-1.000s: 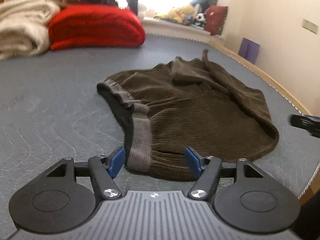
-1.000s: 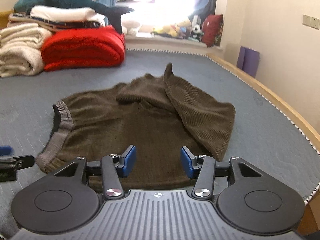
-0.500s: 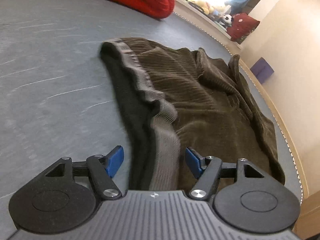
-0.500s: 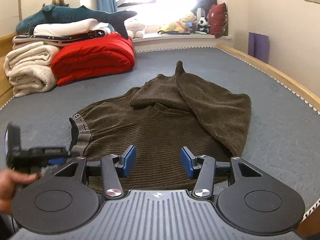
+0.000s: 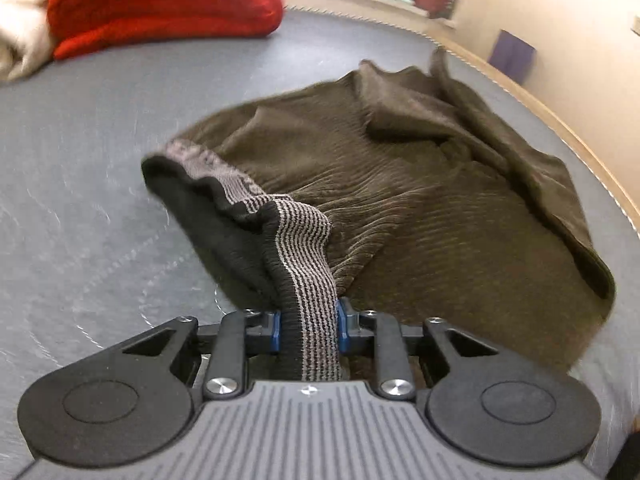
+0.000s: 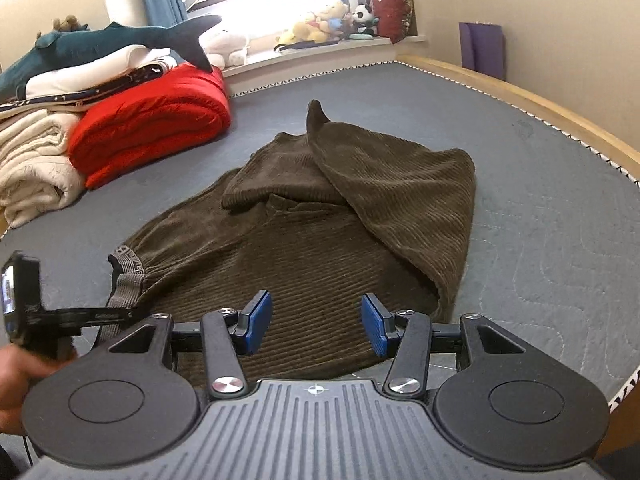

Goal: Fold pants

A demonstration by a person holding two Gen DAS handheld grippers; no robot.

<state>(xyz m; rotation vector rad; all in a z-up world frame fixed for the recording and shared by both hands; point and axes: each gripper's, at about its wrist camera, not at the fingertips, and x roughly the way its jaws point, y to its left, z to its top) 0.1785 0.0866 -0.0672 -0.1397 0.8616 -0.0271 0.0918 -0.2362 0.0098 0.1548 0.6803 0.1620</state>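
Note:
Dark brown corduroy pants (image 5: 420, 200) lie crumpled on the grey mattress (image 5: 80, 200), the legs folded over toward the far right. My left gripper (image 5: 308, 326) is closing on the striped grey waistband (image 5: 304, 264); both blue pads touch the band, which rises in a ridge from the jaws. In the right wrist view the pants (image 6: 320, 248) spread ahead, and the left gripper (image 6: 128, 313) sits at the waistband (image 6: 126, 280) at lower left, held by a hand (image 6: 16, 380). My right gripper (image 6: 316, 326) hovers open over the pants' near edge, with nothing between its pads.
A red blanket (image 6: 152, 120), cream blankets (image 6: 32, 168) and a plush shark (image 6: 100, 40) are piled at the far left. Stuffed toys (image 6: 320, 28) line the window sill. A wooden bed frame (image 6: 540, 108) rims the mattress on the right.
My left gripper moved in over the waistband and its jaws narrowed onto it, bunching the band upward. The right gripper shifted slightly and rolled, its jaws unchanged.

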